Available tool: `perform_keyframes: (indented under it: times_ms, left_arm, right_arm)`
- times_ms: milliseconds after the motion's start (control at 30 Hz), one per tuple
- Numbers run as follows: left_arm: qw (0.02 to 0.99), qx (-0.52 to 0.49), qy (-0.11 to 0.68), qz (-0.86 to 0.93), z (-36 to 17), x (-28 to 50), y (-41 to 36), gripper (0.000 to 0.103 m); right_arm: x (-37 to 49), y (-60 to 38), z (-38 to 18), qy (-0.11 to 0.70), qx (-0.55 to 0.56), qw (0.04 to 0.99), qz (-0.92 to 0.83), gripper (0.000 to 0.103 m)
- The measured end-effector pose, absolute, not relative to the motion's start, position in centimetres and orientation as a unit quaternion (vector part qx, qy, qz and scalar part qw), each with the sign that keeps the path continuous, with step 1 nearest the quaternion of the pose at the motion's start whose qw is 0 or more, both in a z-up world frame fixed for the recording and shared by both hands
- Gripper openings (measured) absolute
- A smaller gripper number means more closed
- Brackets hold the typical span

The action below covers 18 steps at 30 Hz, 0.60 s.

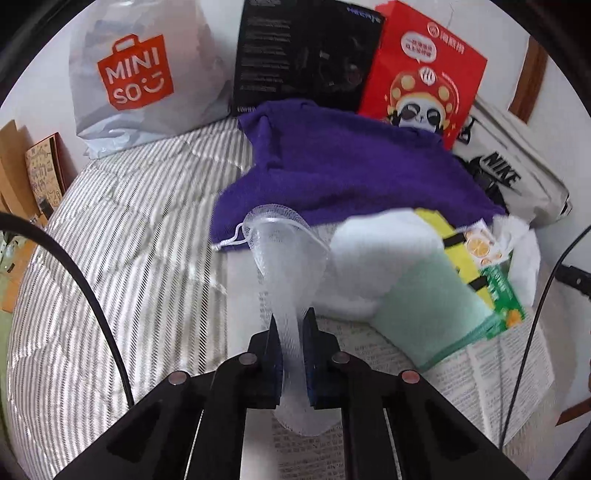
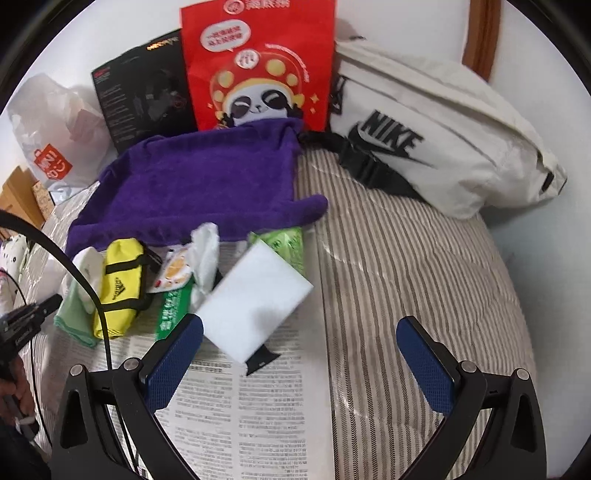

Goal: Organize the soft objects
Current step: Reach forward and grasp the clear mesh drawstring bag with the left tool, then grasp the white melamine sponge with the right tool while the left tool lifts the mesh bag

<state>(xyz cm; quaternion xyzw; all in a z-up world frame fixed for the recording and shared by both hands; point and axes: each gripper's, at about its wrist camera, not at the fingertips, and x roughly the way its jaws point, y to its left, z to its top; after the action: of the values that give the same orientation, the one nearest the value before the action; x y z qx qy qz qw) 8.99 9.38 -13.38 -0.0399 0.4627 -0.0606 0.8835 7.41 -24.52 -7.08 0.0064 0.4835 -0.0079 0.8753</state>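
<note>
Left claw (image 1: 291, 328) clamps a sheer white mesh pouch (image 1: 286, 266), drawstring dangling; right claw (image 2: 299, 332) gapes apart.

A striped quilt (image 2: 406, 258) covers the bed. A newspaper (image 2: 251, 413) lies flat on it at the near edge. 4 items stand or lean against the white wall (image 2: 424, 22) at the far side: a Miniso bag (image 1: 140, 74) at the left, a black box (image 1: 303, 55) beside it, a red panda bag (image 2: 258, 62) overlapping the box, and a white Nike pouch (image 2: 436, 136) at the right. Cardboard boxes (image 1: 22, 166) sit off the bed at the far left. A black cable (image 1: 92, 295) arcs across the left of both views.
</note>
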Motion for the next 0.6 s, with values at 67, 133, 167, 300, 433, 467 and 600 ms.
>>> perform_keyframes:
  times_ms: [67,133,167,300,433,467,600]
  left_arm:
    - [0.887,-0.029,0.458,-0.054,-13.9,8.7,8.9,0.009]
    - [0.889,-0.019,0.455,-0.049,-13.9,8.4,8.5,0.009]
    - [0.889,-0.015,0.455,-0.047,-13.9,8.4,8.4,0.009]
    - [0.888,-0.012,0.457,-0.047,-13.8,8.2,8.4,0.009]
    - [0.888,-0.017,0.458,-0.045,-13.8,8.0,8.4,0.009]
    - [0.887,-0.017,0.46,-0.045,-13.8,8.0,8.4,0.009]
    - [0.884,-0.019,0.465,-0.046,-13.7,8.0,8.5,0.009]
  right_arm:
    - [7.5,-24.9,-7.7,0.491,0.02,0.871,-0.01,0.103]
    - [7.9,-25.0,-8.4,0.498,0.036,0.867,-0.004,0.103]
    - [8.1,-25.0,-8.7,0.501,0.043,0.864,-0.003,0.103]
    - [9.2,-24.4,-9.4,0.501,0.073,0.862,0.005,0.103]
    - [10.8,-23.4,-10.5,0.509,0.083,0.857,0.006,0.097]
    - [11.1,-23.3,-10.8,0.51,0.087,0.855,0.006,0.083]
    - [11.5,-23.1,-11.9,0.516,0.1,0.85,0.026,0.068]
